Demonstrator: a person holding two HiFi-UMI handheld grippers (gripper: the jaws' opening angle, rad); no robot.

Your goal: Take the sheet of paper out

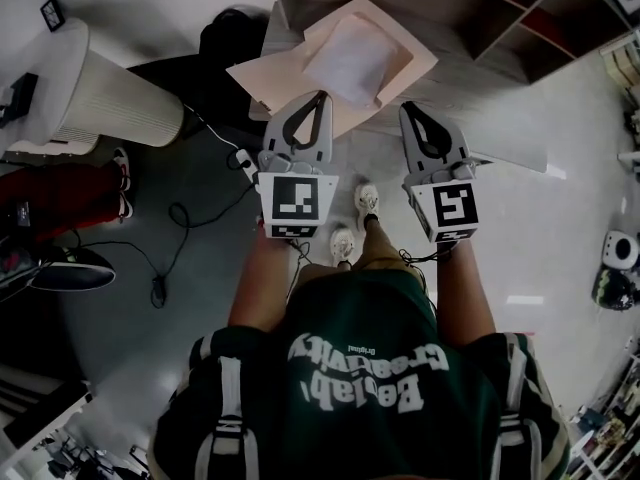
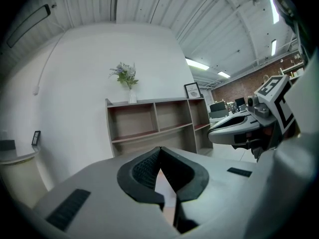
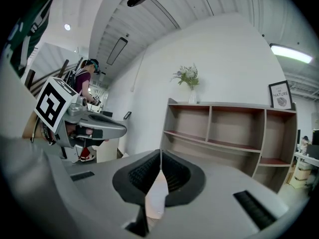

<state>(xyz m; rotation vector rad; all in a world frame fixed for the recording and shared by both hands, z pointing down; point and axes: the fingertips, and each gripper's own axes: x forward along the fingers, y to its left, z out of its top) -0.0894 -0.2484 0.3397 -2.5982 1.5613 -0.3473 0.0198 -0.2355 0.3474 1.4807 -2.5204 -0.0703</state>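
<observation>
With your left hand-held gripper [image 1: 321, 96] and right hand-held gripper [image 1: 410, 106] both closed on nothing, the sheet of paper [image 1: 352, 58] lies on its open folder [image 1: 268, 74] on the desk [image 1: 470, 78] just ahead, between them, nearer the left.

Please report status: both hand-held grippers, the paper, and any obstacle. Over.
Left hand-held gripper shut, empty; right hand-held gripper shut, empty. White sheet lies on beige folder on table, not gripped. Nothing between grippers and sheet.
</observation>
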